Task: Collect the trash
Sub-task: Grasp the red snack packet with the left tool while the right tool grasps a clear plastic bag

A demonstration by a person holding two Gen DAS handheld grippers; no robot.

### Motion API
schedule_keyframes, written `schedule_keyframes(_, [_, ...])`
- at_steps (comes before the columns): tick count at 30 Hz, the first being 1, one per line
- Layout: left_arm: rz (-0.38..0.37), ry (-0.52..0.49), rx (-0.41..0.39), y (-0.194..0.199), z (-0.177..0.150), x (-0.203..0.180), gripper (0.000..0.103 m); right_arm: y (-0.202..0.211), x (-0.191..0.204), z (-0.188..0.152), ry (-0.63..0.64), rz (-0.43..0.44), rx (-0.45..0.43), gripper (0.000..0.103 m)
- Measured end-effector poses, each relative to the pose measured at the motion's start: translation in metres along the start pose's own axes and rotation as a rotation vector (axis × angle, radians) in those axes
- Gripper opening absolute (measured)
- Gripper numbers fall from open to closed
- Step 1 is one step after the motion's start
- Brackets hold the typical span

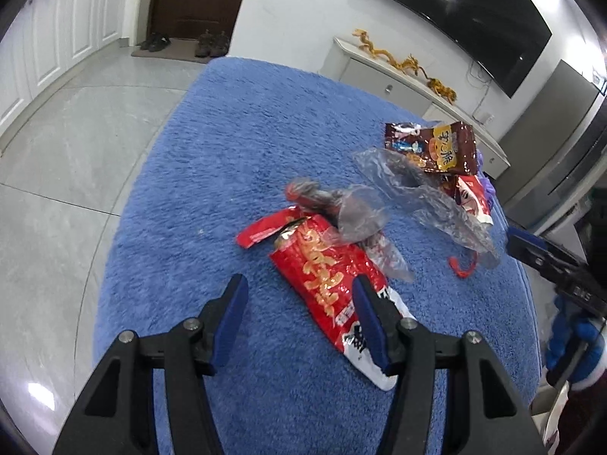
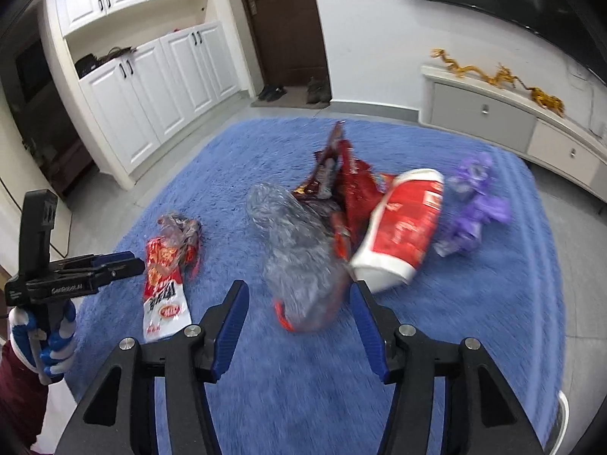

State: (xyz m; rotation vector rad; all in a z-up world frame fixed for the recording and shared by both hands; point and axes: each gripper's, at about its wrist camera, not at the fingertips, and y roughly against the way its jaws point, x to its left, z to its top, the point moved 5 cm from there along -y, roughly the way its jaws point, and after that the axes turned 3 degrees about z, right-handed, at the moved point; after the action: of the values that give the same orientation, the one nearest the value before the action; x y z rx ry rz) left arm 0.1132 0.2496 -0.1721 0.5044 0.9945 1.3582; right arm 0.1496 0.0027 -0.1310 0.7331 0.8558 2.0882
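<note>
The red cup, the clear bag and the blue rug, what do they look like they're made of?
The red cup looks like coated paper: stiff printed wall, matte white rim, though thin plastic is possible. The clear bag seems thin plastic film: see-through, crinkled, glinting. The blue rug looks like soft pile fabric, its surface fuzzy with fibres and matte.

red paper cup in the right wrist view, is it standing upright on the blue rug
No, the red paper cup lies tipped on its side on the blue rug, next to the purple wrapper.
</note>
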Motion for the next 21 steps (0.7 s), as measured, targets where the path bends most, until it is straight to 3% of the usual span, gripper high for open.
schedule_keyframes(8, [-0.061,-0.038,0.025,-0.017,0.007,-0.017,0.051,-0.037,-0.017,0.001,-0.027,0.01,0.055,0.053])
schedule_keyframes(13, [-0.066,-0.005,0.028,-0.018,0.007,-0.013,0.025,-0.05,-0.026,-0.003,-0.051,0.014,0.076,0.053])
schedule_keyframes(14, [-0.077,0.006,0.037,-0.019,0.006,-0.012,0.013,-0.052,-0.027,-0.004,-0.057,0.015,0.078,0.053])
schedule_keyframes(15, [-0.087,0.025,0.044,-0.02,0.005,-0.011,0.012,-0.053,-0.028,-0.004,-0.061,0.016,0.078,0.053])
schedule_keyframes(17, [-0.093,0.046,0.039,-0.018,0.003,-0.01,0.009,-0.053,-0.029,-0.005,-0.069,0.025,0.074,0.047])
schedule_keyframes(21, [-0.097,0.083,0.028,-0.009,-0.001,-0.009,0.006,-0.047,-0.027,-0.007,-0.065,0.05,0.061,0.018])
